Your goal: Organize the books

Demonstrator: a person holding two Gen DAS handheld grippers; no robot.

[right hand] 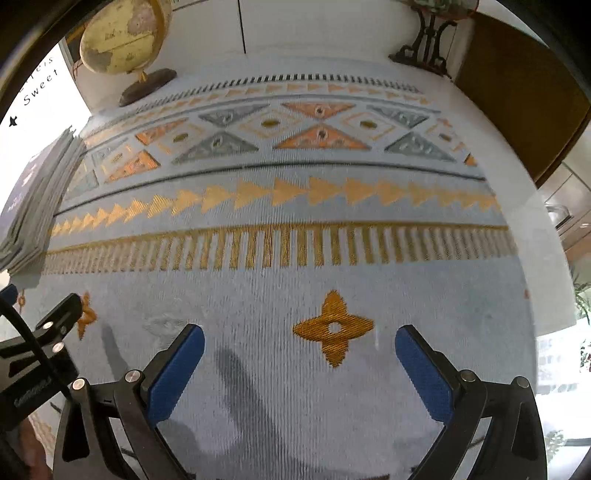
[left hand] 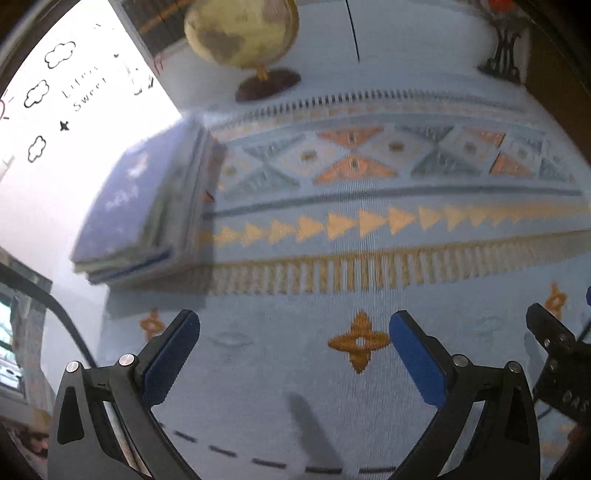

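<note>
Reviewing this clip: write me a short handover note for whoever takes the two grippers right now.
Left gripper: open, empty, over the patterned tablecloth.
Right gripper: open, empty, over the same cloth.
Books: one stack of books lies flat at the table's left edge, dark blue cover on top, edges a bit uneven.
Also on the table: globe and a dark metal stand at the back.
Done: books look gathered into one pile.
Left: perhaps squaring the stack; no loose books visible.
</note>
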